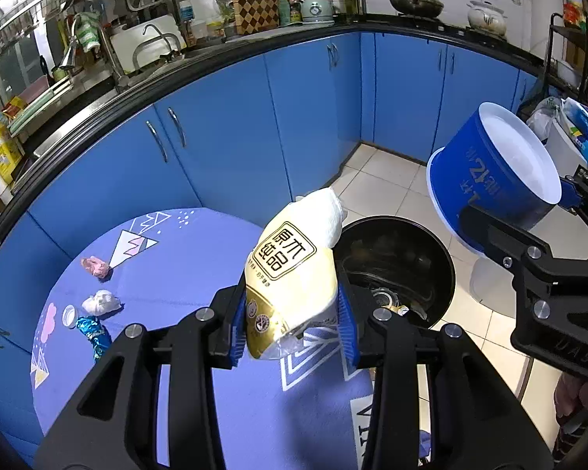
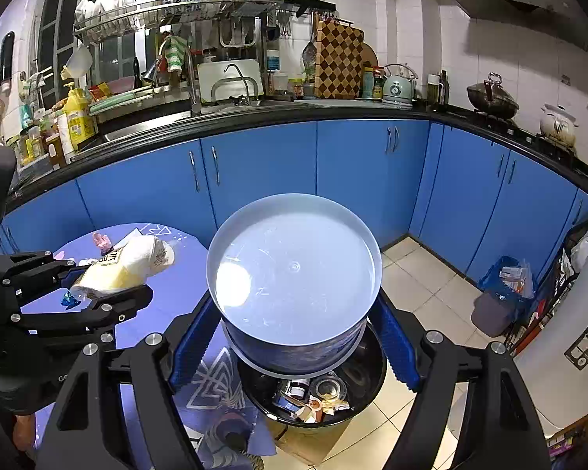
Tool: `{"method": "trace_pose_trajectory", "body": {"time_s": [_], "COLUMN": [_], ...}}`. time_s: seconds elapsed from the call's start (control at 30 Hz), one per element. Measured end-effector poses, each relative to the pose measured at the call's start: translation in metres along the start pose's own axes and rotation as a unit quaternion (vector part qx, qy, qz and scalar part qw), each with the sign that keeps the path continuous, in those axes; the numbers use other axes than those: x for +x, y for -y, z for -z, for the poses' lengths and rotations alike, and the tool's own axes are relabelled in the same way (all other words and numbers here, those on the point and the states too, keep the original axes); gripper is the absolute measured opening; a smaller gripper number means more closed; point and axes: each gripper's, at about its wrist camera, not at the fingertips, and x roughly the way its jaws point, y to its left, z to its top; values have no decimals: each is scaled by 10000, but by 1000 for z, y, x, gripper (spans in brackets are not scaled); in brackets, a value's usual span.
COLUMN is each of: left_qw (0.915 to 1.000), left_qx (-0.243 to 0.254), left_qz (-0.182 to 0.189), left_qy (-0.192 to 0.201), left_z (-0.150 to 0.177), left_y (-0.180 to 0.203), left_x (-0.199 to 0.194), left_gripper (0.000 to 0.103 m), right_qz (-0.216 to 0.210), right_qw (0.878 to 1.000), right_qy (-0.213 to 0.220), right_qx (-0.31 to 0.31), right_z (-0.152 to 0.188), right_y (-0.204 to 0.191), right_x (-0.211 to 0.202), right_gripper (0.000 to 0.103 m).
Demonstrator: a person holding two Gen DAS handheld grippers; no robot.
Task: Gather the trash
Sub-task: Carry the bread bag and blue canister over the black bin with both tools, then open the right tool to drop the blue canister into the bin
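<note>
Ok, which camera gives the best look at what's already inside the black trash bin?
The right wrist view: the round black trash bin sits just below the held blue tub, with wrappers and scraps visible inside. The left wrist view shows its dark interior, partly hidden by the yellow-white packet.

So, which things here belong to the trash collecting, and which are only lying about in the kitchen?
Belong to the job:
- yellow tissue pack in left claw
- blue paper tub in right claw
- black trash bin
- pink wad, white wad, blue foil wrapper, small cap on the table

Just lying about:
- mint kettle
- checkered board
- wok
</note>
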Motion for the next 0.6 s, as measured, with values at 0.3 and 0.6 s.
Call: {"method": "trace_pose_trajectory", "body": {"time_s": [0.3, 0.6], "left_qw": [9998, 9996], "left_qx": [172, 215], "left_qz": [4, -56], "left_qy": [-98, -183], "left_z": [-4, -7], "left_y": [9, 9], "left_x": [19, 37], "left_gripper": [40, 40], "right_qz": [-4, -27], "right_qw": [9999, 9996], "right_qy": [-145, -191], "right_qx": [64, 192], "right_z": [2, -1], "right_y": [7, 18], "right_x": [21, 47], "right_gripper": [75, 75]}}
